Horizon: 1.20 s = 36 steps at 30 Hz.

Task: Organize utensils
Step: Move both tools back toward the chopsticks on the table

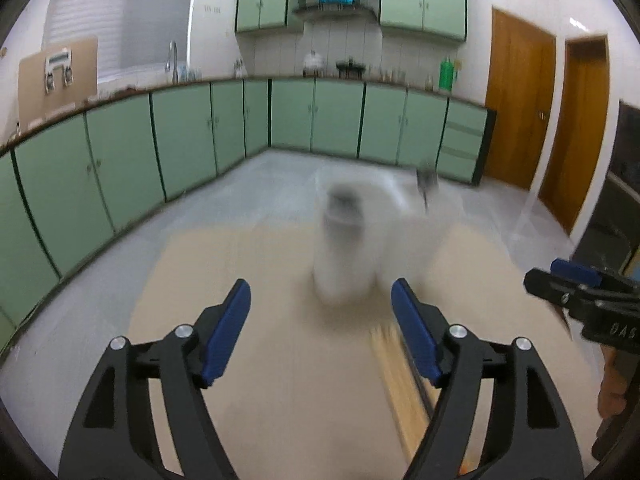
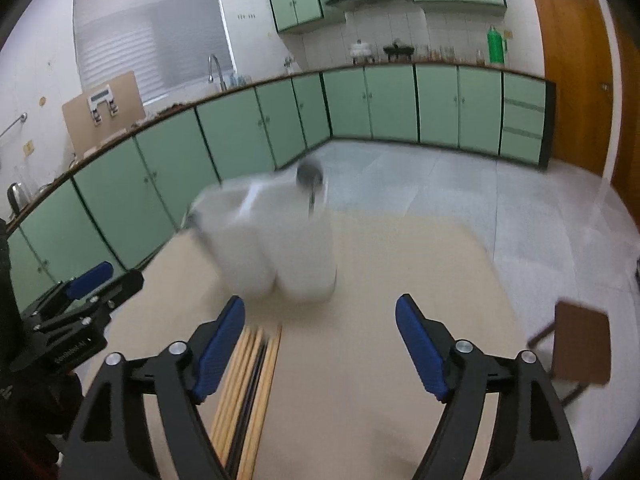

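Note:
My left gripper (image 1: 320, 288) is open over a beige table (image 1: 272, 360), with nothing between its blue pads. Just ahead stands a blurred white utensil holder (image 1: 344, 256), and a dark spoon head (image 1: 426, 184) shows above it to the right. Wooden chopsticks (image 1: 404, 392) lie on the table under its right finger. My right gripper (image 2: 320, 304) is open too and holds nothing. It faces the same white holder (image 2: 280, 248), where the dark spoon (image 2: 310, 174) stands upright. The chopsticks (image 2: 248, 384) lie beside its left finger. Each gripper appears at the edge of the other's view: right gripper (image 1: 560, 284), left gripper (image 2: 108, 280).
Green kitchen cabinets (image 1: 180, 132) run along the far walls beyond a pale tiled floor (image 2: 440, 184). A brown chair (image 2: 580, 344) stands to the right of the table. Wooden doors (image 1: 516, 92) are at the far right. The table's far edge lies just behind the holder.

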{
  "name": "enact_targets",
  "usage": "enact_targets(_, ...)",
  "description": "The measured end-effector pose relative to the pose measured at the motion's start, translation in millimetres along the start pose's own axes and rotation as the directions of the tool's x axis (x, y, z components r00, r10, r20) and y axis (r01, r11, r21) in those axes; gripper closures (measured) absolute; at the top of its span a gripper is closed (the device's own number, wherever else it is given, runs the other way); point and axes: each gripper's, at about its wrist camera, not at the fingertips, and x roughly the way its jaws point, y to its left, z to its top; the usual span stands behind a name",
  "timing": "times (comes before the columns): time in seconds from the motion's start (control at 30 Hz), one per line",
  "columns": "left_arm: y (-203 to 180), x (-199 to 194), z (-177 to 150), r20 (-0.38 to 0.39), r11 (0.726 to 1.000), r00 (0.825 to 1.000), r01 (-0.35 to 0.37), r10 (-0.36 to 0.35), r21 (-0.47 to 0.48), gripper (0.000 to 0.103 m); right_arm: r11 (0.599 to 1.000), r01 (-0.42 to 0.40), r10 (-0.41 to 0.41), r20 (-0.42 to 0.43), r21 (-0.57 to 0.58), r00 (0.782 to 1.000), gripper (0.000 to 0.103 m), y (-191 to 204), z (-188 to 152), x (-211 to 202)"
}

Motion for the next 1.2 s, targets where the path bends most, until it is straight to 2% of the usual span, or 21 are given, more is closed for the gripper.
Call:
enact_targets(0.1, 4, -14, -42, -0.097, 1.000, 0.995, -0.008, 0.007, -0.011, 0.028, 1.000, 0.009, -0.009, -0.058, 0.003, 0.998, 0.026, 2, -38, -11)
enact_targets(0.27, 13, -33, -94, -0.221, 0.999, 0.975, -0.026, 0.018, -0.032, 0.028, 1.000, 0.000, 0.002, -0.149, 0.013, 0.989, 0.028, 12, -98, -28)
enact_targets(0.43, 11, -48, -128, -0.268, 0.998, 0.962, -0.061, 0.056, -0.012, 0.028, 1.000, -0.019, 0.016, -0.209, -0.013, 0.978, 0.039, 30, -133, -35)
enact_targets(0.6, 8, -55, -140, -0.286, 0.998, 0.956, -0.068, 0.066, 0.005, 0.027, 0.998, -0.022, 0.008, -0.221, -0.062, 0.975, 0.044, 43, -140, -31)
enact_targets(0.7, 6, -57, -139, -0.281, 0.998, 0.957, -0.067, 0.069, 0.018, 0.026, 0.993, 0.001, -0.025, -0.207, -0.115, 0.978, 0.046, 49, -144, -30)
enact_targets(0.97, 4, -65, -140, -0.268, 0.997, 0.961, -0.064, 0.070, 0.029, 0.023, 0.985, 0.044, -0.076, -0.190, -0.169, 0.979, 0.049, 53, -150, -28)
enact_targets(1.2, 6, -67, -141, -0.269, 0.997, 0.960, -0.071, 0.073, 0.017, 0.023, 0.982, 0.048, -0.082, -0.182, -0.183, 0.980, 0.050, 66, -150, -24)
